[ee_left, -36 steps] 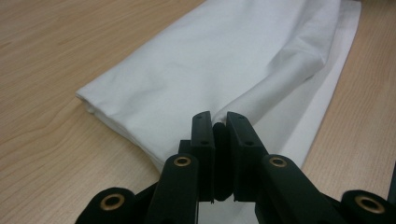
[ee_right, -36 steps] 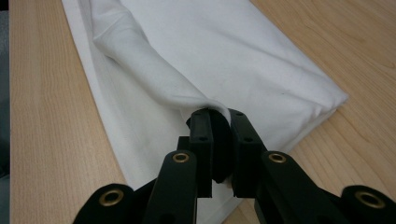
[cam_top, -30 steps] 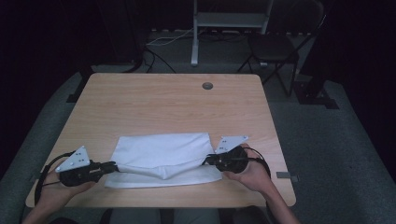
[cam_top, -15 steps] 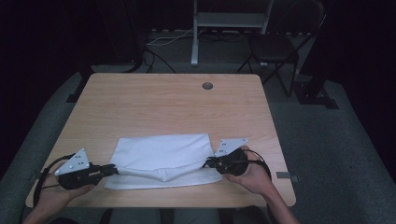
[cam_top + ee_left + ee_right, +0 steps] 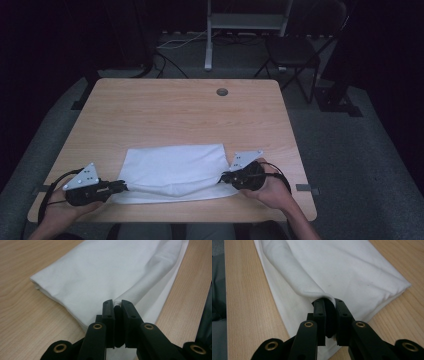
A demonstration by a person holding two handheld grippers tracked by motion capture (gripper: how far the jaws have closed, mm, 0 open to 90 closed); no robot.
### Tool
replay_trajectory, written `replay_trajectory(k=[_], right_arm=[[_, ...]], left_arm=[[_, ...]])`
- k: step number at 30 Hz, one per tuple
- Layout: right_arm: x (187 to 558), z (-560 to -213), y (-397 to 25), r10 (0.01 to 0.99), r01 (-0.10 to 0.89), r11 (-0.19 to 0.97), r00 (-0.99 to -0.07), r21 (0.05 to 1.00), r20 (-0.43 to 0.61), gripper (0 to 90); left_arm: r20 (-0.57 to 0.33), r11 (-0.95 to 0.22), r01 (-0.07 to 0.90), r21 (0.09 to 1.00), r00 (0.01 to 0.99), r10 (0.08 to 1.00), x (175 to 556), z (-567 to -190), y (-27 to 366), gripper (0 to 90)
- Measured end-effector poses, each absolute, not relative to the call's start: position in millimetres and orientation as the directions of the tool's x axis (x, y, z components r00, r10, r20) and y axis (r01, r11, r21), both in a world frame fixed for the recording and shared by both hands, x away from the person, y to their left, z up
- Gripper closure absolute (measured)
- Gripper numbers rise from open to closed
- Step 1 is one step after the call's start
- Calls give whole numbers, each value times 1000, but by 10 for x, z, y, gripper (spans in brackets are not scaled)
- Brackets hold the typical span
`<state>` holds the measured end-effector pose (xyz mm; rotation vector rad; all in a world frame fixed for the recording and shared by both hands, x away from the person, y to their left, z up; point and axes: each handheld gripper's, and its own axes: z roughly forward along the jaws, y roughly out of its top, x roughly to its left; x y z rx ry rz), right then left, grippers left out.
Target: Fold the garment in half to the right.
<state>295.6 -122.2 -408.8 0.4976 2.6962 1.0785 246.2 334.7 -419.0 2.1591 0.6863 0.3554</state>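
A folded white cloth [image 5: 172,170] lies on the near half of the wooden table [image 5: 180,115]. My left gripper [image 5: 122,187] is shut on the cloth's near left corner, and its jaws pinch a lifted fold of the cloth [image 5: 130,272] in the left gripper view, where the left gripper [image 5: 117,303] points along the fabric. My right gripper [image 5: 223,177] is shut on the near right corner. In the right gripper view the right gripper [image 5: 328,301] clamps the top layer of the cloth [image 5: 347,267], raised slightly off the lower layer.
A round grommet hole [image 5: 222,92] sits near the table's far edge. A folding chair [image 5: 295,50] and a metal stand [image 5: 245,20] are on the dark floor beyond the table. The table's near edge [image 5: 170,216] runs just below the cloth.
Both grippers have slid slightly toward the table's near edge, drawing the cloth's held top layer along with them. The grip on both corners is unchanged.
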Motion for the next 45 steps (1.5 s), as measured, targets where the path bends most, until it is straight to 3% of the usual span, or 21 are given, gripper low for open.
replay_trajectory(k=[22, 45], right_arm=[[2950, -4190, -1248, 339, 225, 716, -940, 660, -48, 779], [2979, -4282, -1271, 366, 272, 699, -931, 662, -4, 749]], left_arm=[[-12, -531, 384, 755, 819, 574, 2518, -4265, 3338, 814], [-9, -543, 405, 736, 808, 589, 2704, -4306, 3296, 807]])
